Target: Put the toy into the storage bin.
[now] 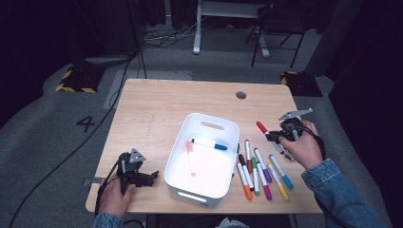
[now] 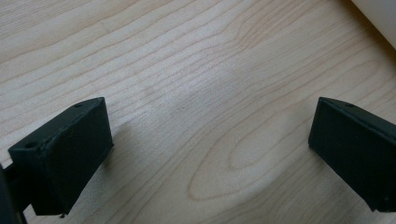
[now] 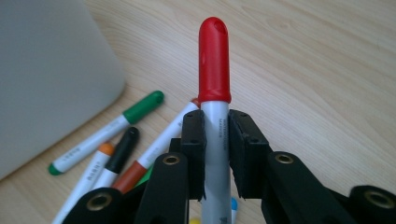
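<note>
My right gripper (image 1: pixel 274 137) (image 3: pixel 216 135) is shut on a red-capped marker (image 3: pixel 214 65) (image 1: pixel 262 128), held above the table right of the white bin (image 1: pixel 223 126). The marker's red cap points away from the hand, toward the bin. Inside the bin lie a blue-capped marker (image 1: pixel 209 144) and an orange marker (image 1: pixel 190 156). Several more markers (image 1: pixel 259 171) lie side by side on the wood between the bin and my right hand. My left gripper (image 1: pixel 153 177) (image 2: pixel 210 154) rests open near the table's front left, its jaws wide apart over bare wood.
The wooden table (image 1: pixel 157 104) has a round cable hole (image 1: pixel 241 95) at the back right. The bin's corner (image 2: pixel 378 18) shows at the top right of the left gripper view. Chairs and cables stand on the floor beyond the table.
</note>
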A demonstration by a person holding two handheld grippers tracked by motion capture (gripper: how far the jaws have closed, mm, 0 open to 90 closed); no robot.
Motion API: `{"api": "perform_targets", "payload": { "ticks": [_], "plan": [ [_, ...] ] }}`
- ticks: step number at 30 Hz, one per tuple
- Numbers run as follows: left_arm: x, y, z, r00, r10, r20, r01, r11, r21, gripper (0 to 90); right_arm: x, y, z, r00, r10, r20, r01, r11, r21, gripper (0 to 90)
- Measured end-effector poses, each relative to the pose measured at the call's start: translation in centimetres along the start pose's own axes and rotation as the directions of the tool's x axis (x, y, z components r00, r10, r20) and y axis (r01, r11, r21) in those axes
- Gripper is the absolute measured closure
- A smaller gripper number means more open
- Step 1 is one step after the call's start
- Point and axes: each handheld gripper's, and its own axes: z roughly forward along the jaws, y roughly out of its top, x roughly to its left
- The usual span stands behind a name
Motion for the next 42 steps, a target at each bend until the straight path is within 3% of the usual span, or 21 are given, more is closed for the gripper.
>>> {"api": "perform_targets", "payload": {
  "ticks": [7,17,30,39,42],
  "plan": [
    [0.0,0.0,0.0,1.0000,0.000,0.000,0.000,1.0000,0.000,0.0,2.0,1.5,-1.4,0.9974,-0.060,-0.039,0.058,0.998,-0.037,77.0],
    [0.0,0.0,0.0,1.0000,0.000,0.000,0.000,1.0000,0.000,0.0,4.4,3.6,-2.9,0.9870,-0.138,-0.083,0.132,0.988,-0.075,77.0],
    [0.0,0.0,0.0,1.0000,0.001,-0.002,-0.001,1.0000,0.000,0.0,7.6,6.1,-3.3,0.9643,-0.221,-0.146,0.204,0.971,-0.121,77.0],
    [-0.2,0.1,0.0,0.9998,-0.010,-0.016,0.010,0.9999,-0.002,0.0,10.8,7.6,-2.9,0.9373,-0.287,-0.197,0.257,0.952,-0.166,77.0],
    [-0.3,0.1,0.1,0.9997,-0.021,-0.016,0.021,0.9998,-0.003,0.0,11.4,7.9,-2.7,0.9336,-0.289,-0.212,0.256,0.952,-0.169,77.0]
  ]
}}
